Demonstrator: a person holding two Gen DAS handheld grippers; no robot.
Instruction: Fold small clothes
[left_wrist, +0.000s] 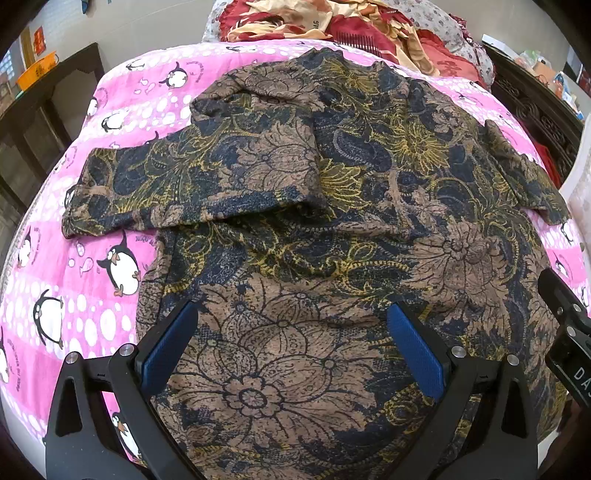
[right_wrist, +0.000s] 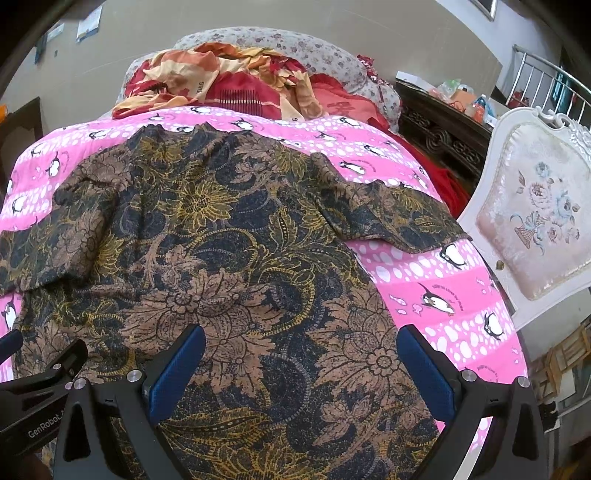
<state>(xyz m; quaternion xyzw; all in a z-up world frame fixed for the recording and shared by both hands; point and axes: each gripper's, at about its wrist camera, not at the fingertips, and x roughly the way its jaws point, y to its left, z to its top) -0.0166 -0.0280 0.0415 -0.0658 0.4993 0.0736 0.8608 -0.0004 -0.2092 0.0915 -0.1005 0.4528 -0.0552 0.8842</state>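
Note:
A brown, navy and yellow floral shirt (left_wrist: 332, 229) lies flat on a pink penguin-print blanket (left_wrist: 55, 280); it also shows in the right wrist view (right_wrist: 229, 266). Its left sleeve (left_wrist: 192, 181) is folded in across the chest; its right sleeve (right_wrist: 391, 218) lies spread out to the side. My left gripper (left_wrist: 291, 314) is open above the shirt's lower hem, left of centre. My right gripper (right_wrist: 301, 336) is open above the hem's right part. Neither holds anything. The right gripper's body shows at the right edge of the left wrist view (left_wrist: 565, 332).
A heap of red and orange bedding (right_wrist: 229, 85) and a floral pillow (right_wrist: 314, 51) lie at the bed's far end. A white upholstered chair (right_wrist: 535, 221) stands close on the right. Dark wooden furniture (right_wrist: 443, 136) stands beyond it, and a dark cabinet (left_wrist: 44, 110) on the left.

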